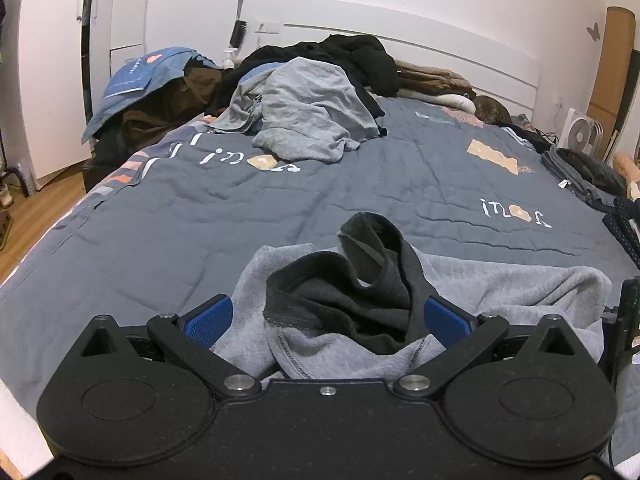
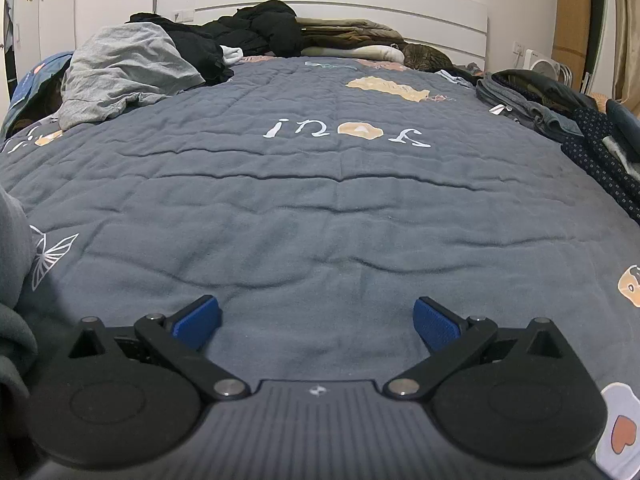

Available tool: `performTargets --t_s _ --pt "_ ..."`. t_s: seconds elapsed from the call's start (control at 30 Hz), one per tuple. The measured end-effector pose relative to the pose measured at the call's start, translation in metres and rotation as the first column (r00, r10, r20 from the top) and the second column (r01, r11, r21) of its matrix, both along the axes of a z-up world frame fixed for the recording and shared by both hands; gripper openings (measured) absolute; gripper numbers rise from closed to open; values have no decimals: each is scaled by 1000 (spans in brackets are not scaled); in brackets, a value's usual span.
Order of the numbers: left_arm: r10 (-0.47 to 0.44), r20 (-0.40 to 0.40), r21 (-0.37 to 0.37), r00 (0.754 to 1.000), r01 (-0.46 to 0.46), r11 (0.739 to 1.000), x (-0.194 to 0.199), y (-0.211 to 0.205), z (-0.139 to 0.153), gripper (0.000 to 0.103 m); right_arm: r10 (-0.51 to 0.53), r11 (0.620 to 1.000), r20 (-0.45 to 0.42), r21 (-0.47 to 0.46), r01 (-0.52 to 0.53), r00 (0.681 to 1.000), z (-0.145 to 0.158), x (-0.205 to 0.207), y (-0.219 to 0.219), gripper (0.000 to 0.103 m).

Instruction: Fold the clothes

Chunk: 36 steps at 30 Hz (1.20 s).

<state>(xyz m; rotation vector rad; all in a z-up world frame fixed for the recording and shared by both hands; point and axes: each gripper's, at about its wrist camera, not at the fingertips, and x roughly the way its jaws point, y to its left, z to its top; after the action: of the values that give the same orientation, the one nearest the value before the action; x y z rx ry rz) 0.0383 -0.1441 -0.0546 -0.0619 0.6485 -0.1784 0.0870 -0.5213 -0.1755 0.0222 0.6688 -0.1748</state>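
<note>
A light grey fleece garment with a dark grey collar lies bunched on the blue-grey bedspread at the near edge. My left gripper stands wide open around the collar. Its left pad is clear of the cloth, and its right pad sits against the collar's side without squeezing it. In the right wrist view, my right gripper hovers open over bare bedspread with nothing between its fingers. An edge of grey fabric shows at the far left of that view.
A heap of unfolded clothes covers the head of the bed at the left. A tabby cat lies by the white headboard. Folded dark clothes line the bed's right edge. A wardrobe and wooden floor are to the left.
</note>
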Motion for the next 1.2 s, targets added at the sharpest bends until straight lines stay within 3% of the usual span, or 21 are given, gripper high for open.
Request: performTargets --t_s 1.2 --pt "-30 3 14 1000 30 999 0 -9 -1 103 -1 1000 1 -1 1 1000 0 0 0 103"
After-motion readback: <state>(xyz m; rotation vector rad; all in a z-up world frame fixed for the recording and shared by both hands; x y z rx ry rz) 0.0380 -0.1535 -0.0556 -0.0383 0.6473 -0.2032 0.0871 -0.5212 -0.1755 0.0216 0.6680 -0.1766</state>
